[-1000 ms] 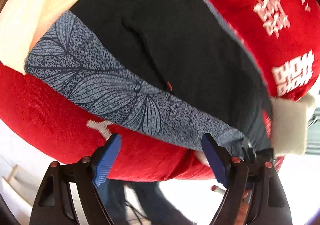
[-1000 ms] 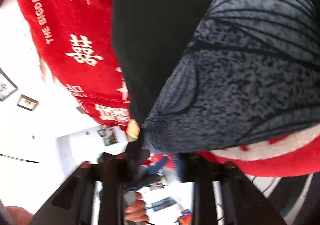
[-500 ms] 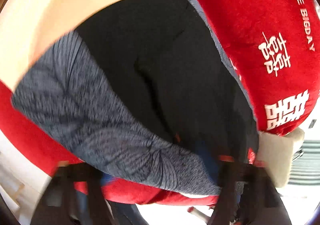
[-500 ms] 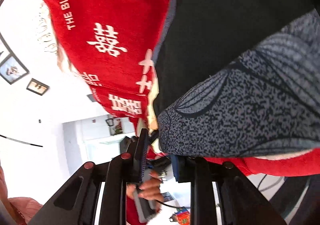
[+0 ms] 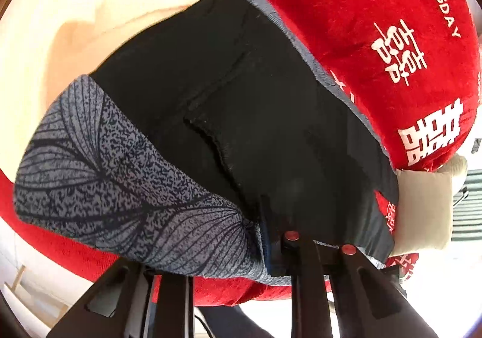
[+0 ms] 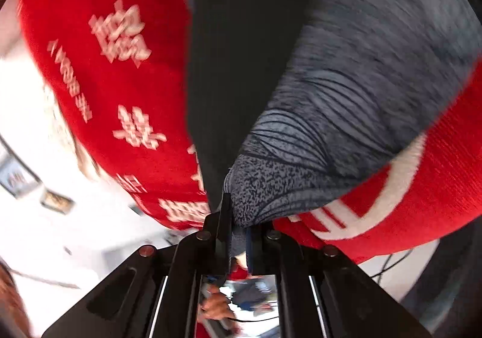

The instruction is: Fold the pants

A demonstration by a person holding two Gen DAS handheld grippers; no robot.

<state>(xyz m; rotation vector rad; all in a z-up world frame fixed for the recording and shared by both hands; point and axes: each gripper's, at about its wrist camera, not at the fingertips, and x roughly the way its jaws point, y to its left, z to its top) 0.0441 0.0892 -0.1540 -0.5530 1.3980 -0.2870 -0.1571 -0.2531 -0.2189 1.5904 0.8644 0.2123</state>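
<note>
Black pants with a grey leaf-patterned band lie spread on a red blanket. My left gripper sits at the near edge of that band. Its jaws are closing with the fabric between them, and the cloth drapes over and hides the left finger. In the right wrist view the black cloth and grey band fill the frame, blurred by motion. My right gripper is shut on the band's corner, which is pinched between its pads.
The red blanket carries white characters and covers a padded surface. A cream sheet lies at the far left, a pale cushion at the right edge. A hand shows low between the right gripper's arms. Framed pictures hang on a white wall.
The left gripper stood open short of the grey band; it has pushed in at the band's edge and narrowed on it. The right jaws have closed tight on the corner and lifted it.
</note>
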